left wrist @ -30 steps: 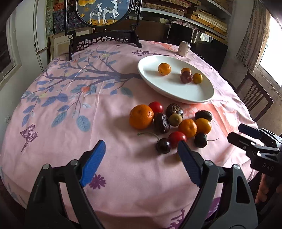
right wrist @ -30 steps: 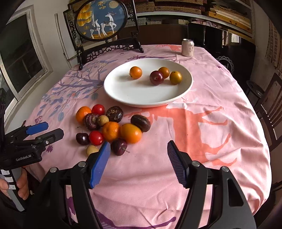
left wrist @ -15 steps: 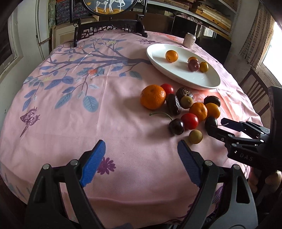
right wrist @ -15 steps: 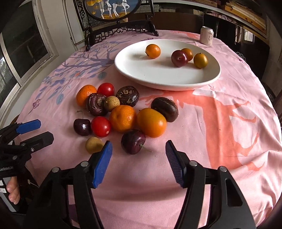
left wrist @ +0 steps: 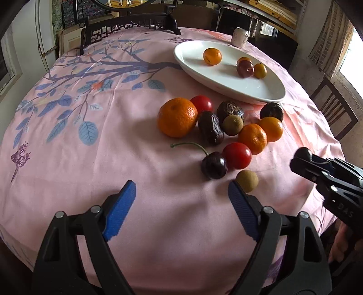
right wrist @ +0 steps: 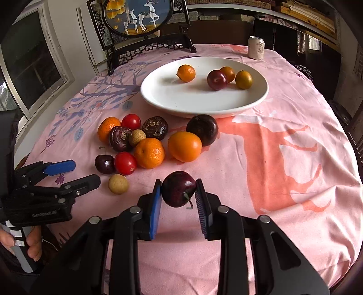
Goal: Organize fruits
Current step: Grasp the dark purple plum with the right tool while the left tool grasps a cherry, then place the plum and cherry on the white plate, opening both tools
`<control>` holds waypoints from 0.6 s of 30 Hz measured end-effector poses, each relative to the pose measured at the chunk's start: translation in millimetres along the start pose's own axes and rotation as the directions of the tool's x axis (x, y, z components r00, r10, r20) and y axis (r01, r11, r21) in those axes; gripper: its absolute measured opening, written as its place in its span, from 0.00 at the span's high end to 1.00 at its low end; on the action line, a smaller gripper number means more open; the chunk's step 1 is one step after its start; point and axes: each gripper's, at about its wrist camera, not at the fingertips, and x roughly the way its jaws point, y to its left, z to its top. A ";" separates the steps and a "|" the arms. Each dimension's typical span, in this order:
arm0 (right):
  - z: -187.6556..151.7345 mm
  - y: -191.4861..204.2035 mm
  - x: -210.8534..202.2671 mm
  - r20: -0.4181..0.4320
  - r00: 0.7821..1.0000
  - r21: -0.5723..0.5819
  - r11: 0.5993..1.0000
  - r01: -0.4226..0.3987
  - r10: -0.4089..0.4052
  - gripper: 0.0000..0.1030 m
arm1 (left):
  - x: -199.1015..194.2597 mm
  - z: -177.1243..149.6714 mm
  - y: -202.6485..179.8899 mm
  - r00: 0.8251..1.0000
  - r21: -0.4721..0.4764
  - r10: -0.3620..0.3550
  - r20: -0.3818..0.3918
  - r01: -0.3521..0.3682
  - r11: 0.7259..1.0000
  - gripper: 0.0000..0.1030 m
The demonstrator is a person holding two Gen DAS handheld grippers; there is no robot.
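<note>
My right gripper has its jaws closing, and the blue pads press on both sides of a dark red cherry just above the pink tablecloth. A loose pile lies left of it: mandarins, red tomatoes, dark passion fruits, a second cherry and a pale longan. My left gripper hangs open over bare cloth, its right finger close beside the longan. Several fruits lie on the white plate behind the pile.
A drink can stands behind the plate. A framed deer picture on a dark stand sits at the table's far edge. Wooden chairs surround the round table. A hand grips the left tool's handle.
My right gripper came down and shut its jaws on the dark cherry nearest it. My left gripper sank toward the cloth near the longan, still wide.
</note>
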 end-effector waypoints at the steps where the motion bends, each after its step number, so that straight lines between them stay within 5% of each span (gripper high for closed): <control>1: -1.8 -2.9 -2.4 0.002 1.000 0.008 1.000 -0.005 0.005 0.71 | 4.5 0.9 -1.3 1.000 0.001 0.011 -0.005 -0.011 1.000 0.19; 7: -7.0 -16.4 -9.5 0.011 1.000 0.052 0.998 -0.028 0.028 0.71 | 11.7 10.1 -18.4 1.000 0.040 0.023 0.013 -0.023 0.999 0.30; 10: -7.6 -18.4 -12.2 0.014 0.999 0.062 0.997 -0.040 0.039 0.71 | 15.0 14.5 -23.5 0.999 0.051 0.044 0.026 -0.045 0.998 0.47; 12: -7.7 -19.5 -16.1 0.021 0.999 0.067 0.997 -0.045 0.043 0.71 | 15.6 16.9 -23.9 0.998 0.050 0.055 0.032 -0.057 0.997 0.71; 18: -6.8 -18.6 -29.8 0.056 0.998 0.071 0.997 -0.043 0.039 0.71 | 5.5 14.2 -14.8 0.999 0.006 0.009 0.032 -0.009 1.000 0.74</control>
